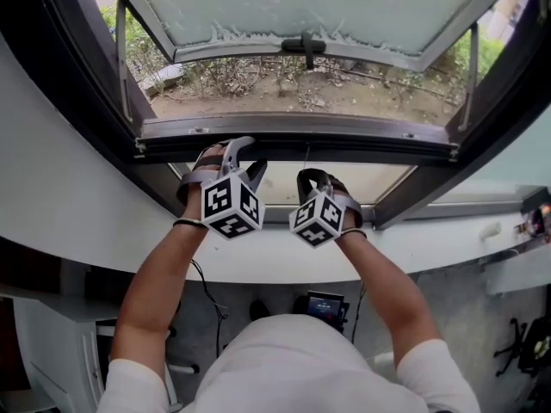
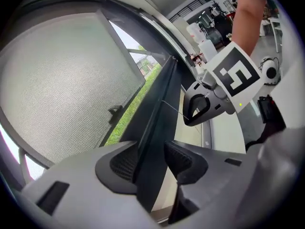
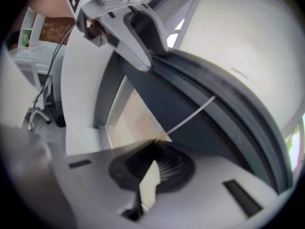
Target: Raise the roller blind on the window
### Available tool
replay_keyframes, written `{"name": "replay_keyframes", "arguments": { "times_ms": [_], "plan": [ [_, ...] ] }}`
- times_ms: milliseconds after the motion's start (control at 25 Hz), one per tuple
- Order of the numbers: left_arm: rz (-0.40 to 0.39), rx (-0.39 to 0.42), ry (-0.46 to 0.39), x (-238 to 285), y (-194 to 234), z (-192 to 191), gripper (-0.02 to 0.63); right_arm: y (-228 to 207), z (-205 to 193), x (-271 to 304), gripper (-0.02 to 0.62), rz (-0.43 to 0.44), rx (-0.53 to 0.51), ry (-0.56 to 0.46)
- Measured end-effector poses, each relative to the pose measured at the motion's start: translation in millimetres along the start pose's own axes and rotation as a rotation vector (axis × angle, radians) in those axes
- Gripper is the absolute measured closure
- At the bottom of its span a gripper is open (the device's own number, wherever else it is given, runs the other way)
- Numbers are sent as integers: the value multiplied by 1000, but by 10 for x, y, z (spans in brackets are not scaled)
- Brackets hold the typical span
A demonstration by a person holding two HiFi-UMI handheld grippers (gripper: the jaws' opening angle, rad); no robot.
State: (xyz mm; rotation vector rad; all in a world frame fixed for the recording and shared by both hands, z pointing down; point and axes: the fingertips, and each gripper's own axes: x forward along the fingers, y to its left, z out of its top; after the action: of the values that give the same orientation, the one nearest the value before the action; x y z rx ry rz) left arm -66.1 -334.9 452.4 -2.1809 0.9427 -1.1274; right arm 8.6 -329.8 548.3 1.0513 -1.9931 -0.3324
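The blind's dark bottom bar (image 1: 362, 141) runs across the window, with a beige sheet (image 1: 379, 179) behind it. My left gripper (image 1: 244, 157) reaches up to the bar. In the left gripper view its jaws (image 2: 150, 159) straddle the bar's edge (image 2: 155, 128); they stand open, the right pad clear of it. My right gripper (image 1: 314, 179) is beside it, shut on the thin white pull cord (image 3: 190, 116), which runs from the bar into the pads (image 3: 151, 168). A pale tab sits pinched there. The cord (image 2: 172, 108) also shows in the left gripper view, leading to the right gripper (image 2: 195, 111).
The frosted window sash (image 1: 301, 7) is swung outward with a black handle (image 1: 303, 46); bare ground and shrubs lie outside. A white curved sill (image 1: 77, 222) rings the opening. Below me are the floor, a cable (image 1: 207, 291) and a chair base (image 1: 516, 351).
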Motion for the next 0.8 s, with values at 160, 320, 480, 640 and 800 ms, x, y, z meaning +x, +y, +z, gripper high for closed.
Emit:
{"name": "replay_keyframes", "arguments": {
  "times_ms": [160, 320, 480, 640, 800],
  "plan": [
    [-2, 13, -5, 11, -5, 6, 431, 0, -1, 5, 575, 0, 2, 2],
    [-3, 1, 3, -1, 0, -1, 441, 15, 6, 15, 575, 1, 9, 2],
    [-25, 39, 48, 8, -20, -12, 456, 19, -7, 33, 575, 7, 27, 11],
    [-38, 54, 67, 17, -54, -21, 456, 15, -16, 63, 575, 6, 43, 19],
    [-47, 41, 70, 15, -77, -23, 461, 22, -34, 86, 575, 16, 76, 23]
  ]
}}
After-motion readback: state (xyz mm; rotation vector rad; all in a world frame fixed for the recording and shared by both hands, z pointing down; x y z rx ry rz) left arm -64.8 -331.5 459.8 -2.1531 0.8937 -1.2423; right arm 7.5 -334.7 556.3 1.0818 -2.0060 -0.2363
